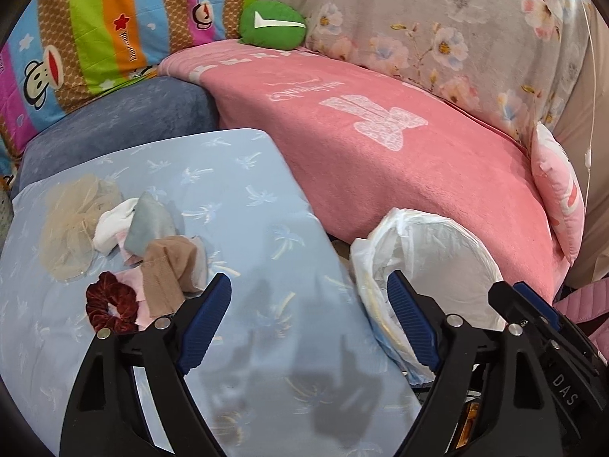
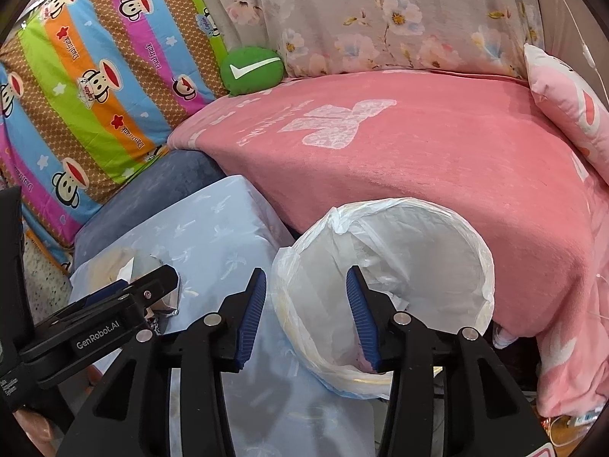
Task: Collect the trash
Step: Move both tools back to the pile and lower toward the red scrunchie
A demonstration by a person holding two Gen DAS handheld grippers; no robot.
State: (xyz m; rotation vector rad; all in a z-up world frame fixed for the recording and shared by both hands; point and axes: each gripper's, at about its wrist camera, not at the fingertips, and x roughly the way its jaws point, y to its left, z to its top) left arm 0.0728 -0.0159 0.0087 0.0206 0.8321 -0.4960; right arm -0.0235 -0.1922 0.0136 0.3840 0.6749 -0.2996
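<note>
A pile of scraps lies on the light blue cloth (image 1: 247, 198): a beige mesh puff (image 1: 70, 224), a white wad (image 1: 112, 224), a grey piece (image 1: 148, 224), a tan stocking (image 1: 165, 274) and a dark red scrunchie (image 1: 110, 304). A bin lined with a white plastic bag (image 1: 437, 266) stands right of the cloth; it also shows in the right wrist view (image 2: 399, 266). My left gripper (image 1: 308, 304) is open and empty over the cloth, right of the pile. My right gripper (image 2: 304, 293) is open and empty over the bin's near rim.
A pink blanket (image 1: 399, 160) covers the sofa behind the bin. A striped monkey-print quilt (image 2: 95, 87), a green cushion (image 1: 272, 26), a floral cover (image 2: 380, 19) and a pink pillow (image 2: 571, 106) lie behind. A blue-grey cushion (image 1: 114, 125) sits beyond the cloth.
</note>
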